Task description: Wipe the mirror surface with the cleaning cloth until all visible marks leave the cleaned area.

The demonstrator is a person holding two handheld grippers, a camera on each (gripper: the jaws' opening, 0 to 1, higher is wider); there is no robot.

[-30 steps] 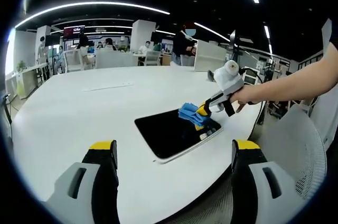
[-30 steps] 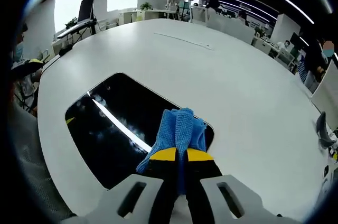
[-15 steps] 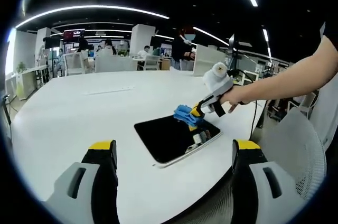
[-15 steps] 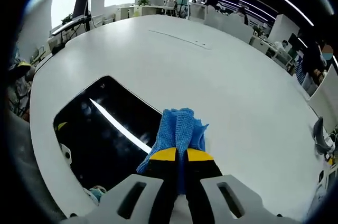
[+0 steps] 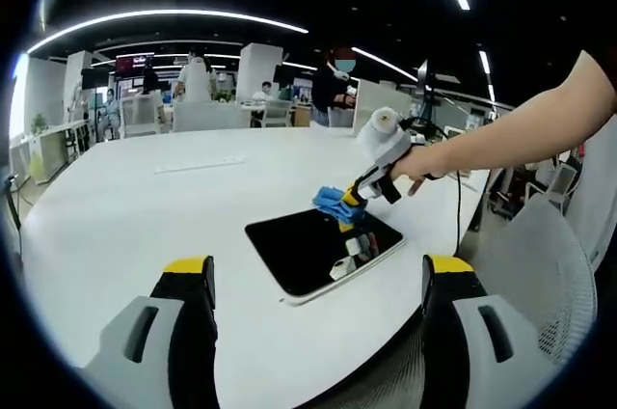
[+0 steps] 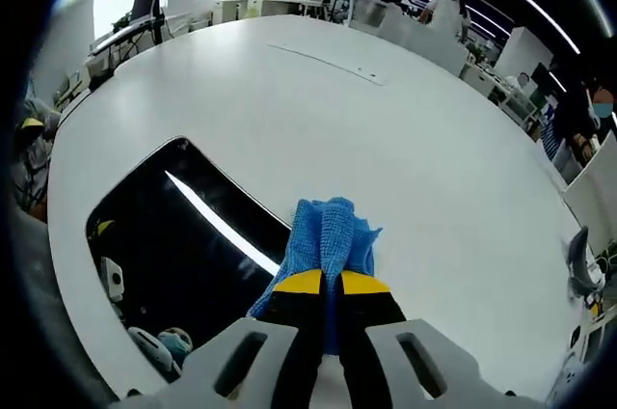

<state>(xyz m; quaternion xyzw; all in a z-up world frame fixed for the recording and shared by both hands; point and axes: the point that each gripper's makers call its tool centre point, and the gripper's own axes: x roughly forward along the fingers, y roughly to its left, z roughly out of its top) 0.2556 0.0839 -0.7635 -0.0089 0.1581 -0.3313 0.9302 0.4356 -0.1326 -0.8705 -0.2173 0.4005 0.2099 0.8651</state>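
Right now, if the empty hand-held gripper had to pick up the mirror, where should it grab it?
Probably by the near edge of the mirror, coming in low from the left hand-held gripper side. It lies flat and thin on the white table, so only its rim offers a pinch; the blue cleaning cloth occupies the far corner.

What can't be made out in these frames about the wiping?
- Marks on the mirror: right gripper view, its dark face reflects ceiling lights, so smudges can't be judged.
- Whether the cloth touches the glass: right gripper view, the contact is beneath the cloth; left gripper view, cloth too small.
- Mirror's near corner: right gripper view, cut off by the edge.
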